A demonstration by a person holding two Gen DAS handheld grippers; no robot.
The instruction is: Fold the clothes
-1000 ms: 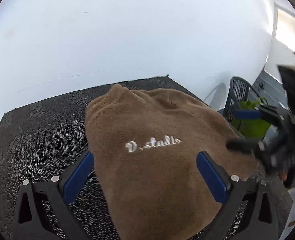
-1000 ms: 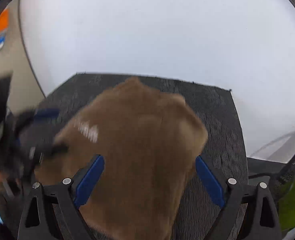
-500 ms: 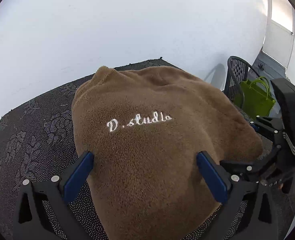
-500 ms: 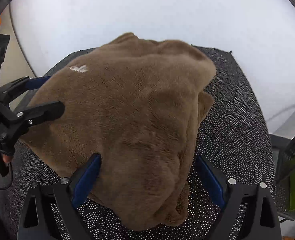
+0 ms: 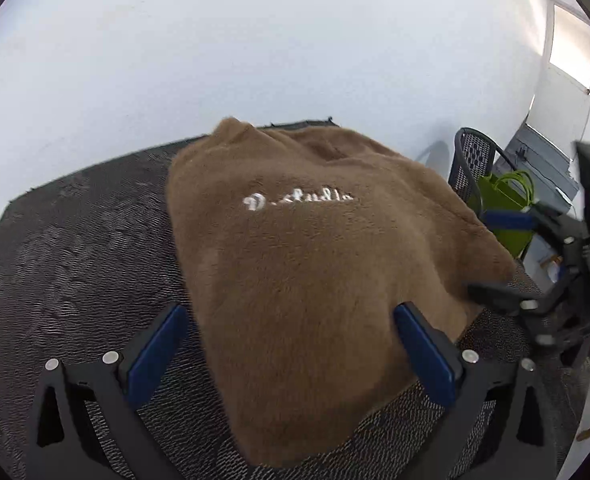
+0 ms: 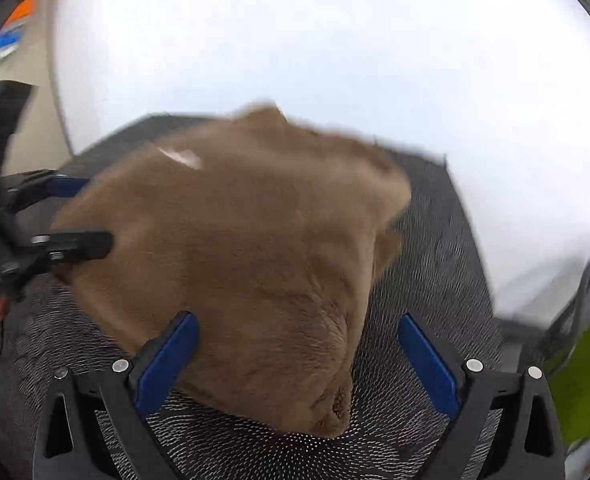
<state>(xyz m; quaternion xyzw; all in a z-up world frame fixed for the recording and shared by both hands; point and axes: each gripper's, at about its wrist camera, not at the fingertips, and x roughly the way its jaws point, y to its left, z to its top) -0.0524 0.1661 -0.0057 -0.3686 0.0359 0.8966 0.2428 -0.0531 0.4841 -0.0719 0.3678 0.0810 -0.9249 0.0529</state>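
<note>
Both grippers dropped closer onto brown fleece point(image 5: 315, 272) at table point(image 5: 75, 248) centre; left gripper point(image 5: 291, 352) wide, empty; right gripper point(image 6: 295, 360) jaws opening, gripping nothing; fold looks nearly finished

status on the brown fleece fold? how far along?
Done: brown fleece lies in a compact folded bundle on the dark tablecloth, logo up. In hand: nothing; left gripper open, right gripper jaws opening, both straddling its near edge. Left: perhaps a final fold or tidy.
</note>
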